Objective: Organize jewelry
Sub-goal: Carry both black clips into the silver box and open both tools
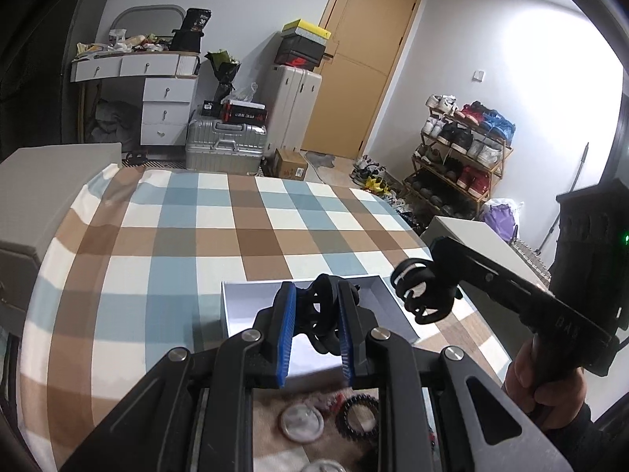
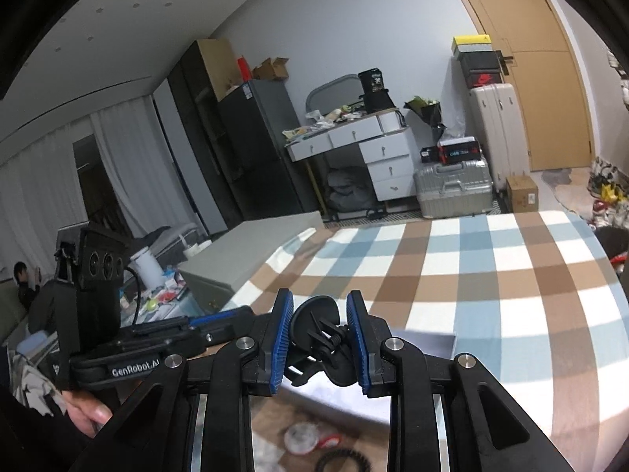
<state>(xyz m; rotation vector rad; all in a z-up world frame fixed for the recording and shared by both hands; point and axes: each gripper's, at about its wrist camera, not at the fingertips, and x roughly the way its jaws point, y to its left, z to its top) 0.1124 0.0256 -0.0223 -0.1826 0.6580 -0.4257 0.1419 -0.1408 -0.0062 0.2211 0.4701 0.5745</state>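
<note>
My left gripper (image 1: 315, 316) is shut on a black openwork piece (image 1: 324, 314) and holds it above an open white box (image 1: 243, 306) on the checked cloth. My right gripper (image 2: 320, 332) is shut on a black clip-like piece with round discs (image 2: 322, 330); it also shows in the left wrist view (image 1: 422, 293), to the right of the box and above it. Under the left gripper lie a round silver disc (image 1: 302, 421) and a black toothed ring (image 1: 359, 417). The same disc (image 2: 302, 436) and ring (image 2: 344, 460) show blurred under the right gripper.
The checked tablecloth (image 1: 236, 232) covers the table. A grey box (image 1: 35, 196) stands at its left edge and a white box (image 1: 468, 232) at the right. Suitcases, a drawer desk and a shoe rack (image 1: 460, 157) stand beyond the table.
</note>
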